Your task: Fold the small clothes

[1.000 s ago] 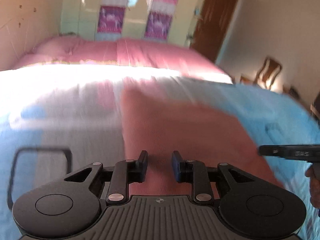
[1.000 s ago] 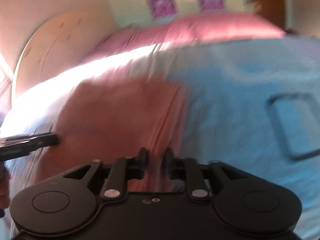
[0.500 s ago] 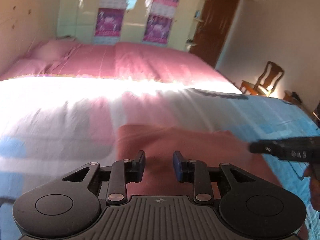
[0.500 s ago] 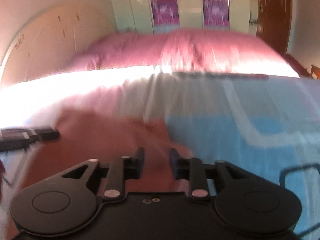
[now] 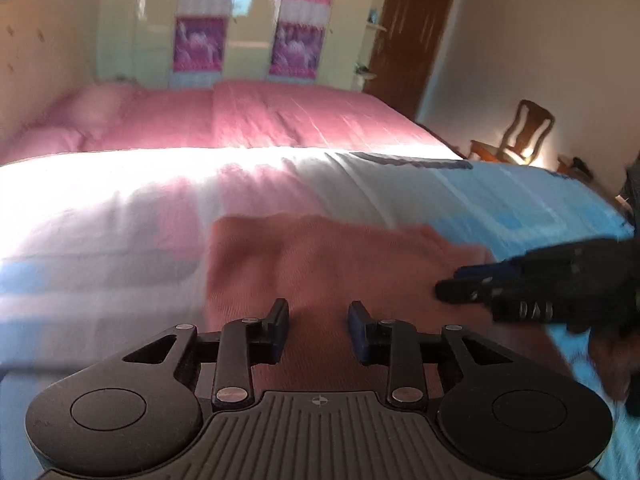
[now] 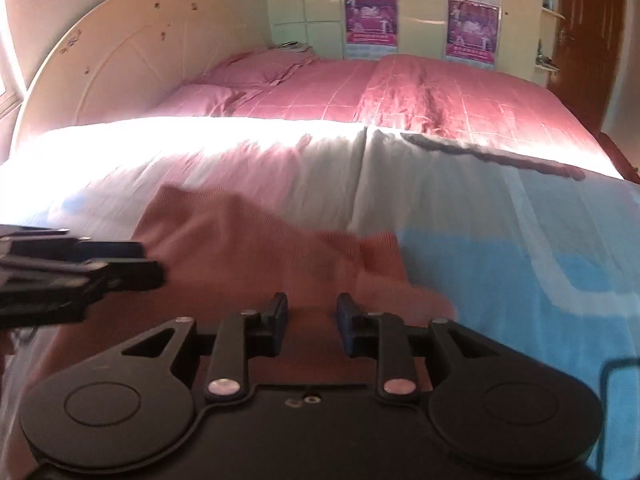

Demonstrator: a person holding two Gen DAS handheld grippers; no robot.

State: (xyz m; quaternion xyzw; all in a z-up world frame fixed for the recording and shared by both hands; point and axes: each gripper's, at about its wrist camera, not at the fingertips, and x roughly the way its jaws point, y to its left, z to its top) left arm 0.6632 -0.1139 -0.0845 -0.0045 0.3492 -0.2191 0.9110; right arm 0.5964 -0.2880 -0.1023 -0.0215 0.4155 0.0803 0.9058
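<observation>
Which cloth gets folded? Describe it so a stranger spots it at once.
Start at the large bed, whose near half wears a white, pink and blue sheet. On that sheet, just ahead of both grippers, lies the flat salmon-pink knit garment. It alone is terracotta and ribbed.

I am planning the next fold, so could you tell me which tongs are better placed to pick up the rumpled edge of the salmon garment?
Probably the right tongs: open, with the salmon garment's rumpled edge just ahead. The left tongs face flat cloth.

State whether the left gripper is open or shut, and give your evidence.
Open. The left gripper shows a clear gap between its fingertips, with the pink cloth visible through it and nothing held.
</observation>
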